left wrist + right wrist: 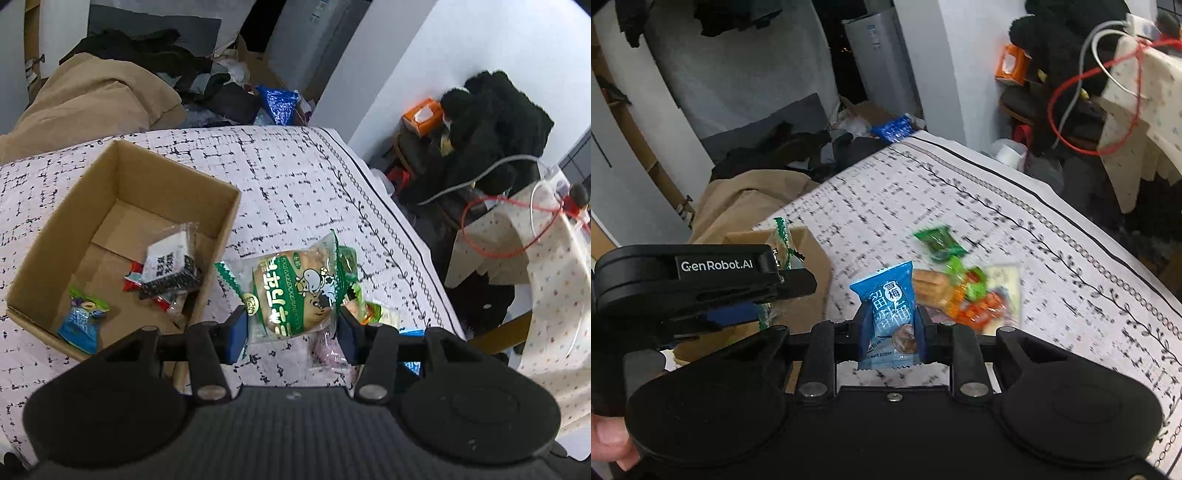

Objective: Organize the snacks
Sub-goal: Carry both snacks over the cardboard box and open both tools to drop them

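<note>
A bread packet [291, 295] is gripped by the left gripper [291, 332], a blue candy [891, 314] by the right gripper [891, 341]. Both are probably carried next over the cardboard box [66, 206] and released.

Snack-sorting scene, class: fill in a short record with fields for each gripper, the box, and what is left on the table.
left gripper: shut on green-and-white wrapped bun packet, beside the box
right gripper: shut on small blue plum candy packet
brown open cardboard box: holds a blue packet, a black-and-white packet, red-wrapped pieces
black-and-white patterned tablecloth: green packet, orange and red snacks not yet sorted
</note>
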`<state>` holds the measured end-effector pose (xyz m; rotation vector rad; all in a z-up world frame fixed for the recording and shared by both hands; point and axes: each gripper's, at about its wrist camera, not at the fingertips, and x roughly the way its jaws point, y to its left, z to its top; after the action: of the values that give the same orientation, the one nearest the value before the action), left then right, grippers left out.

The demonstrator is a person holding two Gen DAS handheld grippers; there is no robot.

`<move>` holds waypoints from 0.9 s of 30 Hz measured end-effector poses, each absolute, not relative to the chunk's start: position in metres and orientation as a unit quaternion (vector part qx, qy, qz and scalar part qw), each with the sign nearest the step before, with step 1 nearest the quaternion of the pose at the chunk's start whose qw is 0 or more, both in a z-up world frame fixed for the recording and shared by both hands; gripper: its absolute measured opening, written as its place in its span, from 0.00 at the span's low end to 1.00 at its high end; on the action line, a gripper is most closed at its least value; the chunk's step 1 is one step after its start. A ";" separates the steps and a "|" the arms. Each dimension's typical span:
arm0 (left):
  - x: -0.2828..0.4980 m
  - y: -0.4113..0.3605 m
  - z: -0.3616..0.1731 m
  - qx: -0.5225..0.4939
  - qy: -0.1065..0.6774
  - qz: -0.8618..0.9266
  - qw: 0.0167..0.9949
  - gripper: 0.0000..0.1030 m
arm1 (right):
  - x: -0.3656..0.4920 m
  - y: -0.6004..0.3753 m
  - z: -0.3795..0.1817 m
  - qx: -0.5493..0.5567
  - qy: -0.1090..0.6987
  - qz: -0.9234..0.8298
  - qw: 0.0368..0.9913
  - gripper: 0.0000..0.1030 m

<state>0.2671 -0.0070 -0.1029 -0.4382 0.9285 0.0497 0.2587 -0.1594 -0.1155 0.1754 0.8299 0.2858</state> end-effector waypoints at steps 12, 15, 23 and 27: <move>0.265 0.041 -0.087 -0.240 0.420 0.050 0.874 0.48 | 0.269 -0.113 -0.096 0.079 0.389 0.161 0.904 0.22; 0.268 0.058 -0.089 -0.253 0.421 0.064 0.869 0.48 | 0.272 -0.098 -0.094 0.079 0.387 0.168 0.903 0.22; 0.270 0.104 -0.092 -0.291 0.414 0.097 0.857 0.48 | 0.283 -0.063 -0.095 0.081 0.390 0.188 0.898 0.23; 0.271 0.124 -0.094 -0.309 0.410 0.110 0.851 0.48 | 0.290 -0.050 -0.099 0.082 0.394 0.194 0.895 0.23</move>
<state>0.2714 0.1236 -0.0944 -0.6496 0.8635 0.2310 0.2898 -0.0499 -0.0987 0.1704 0.8166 0.4017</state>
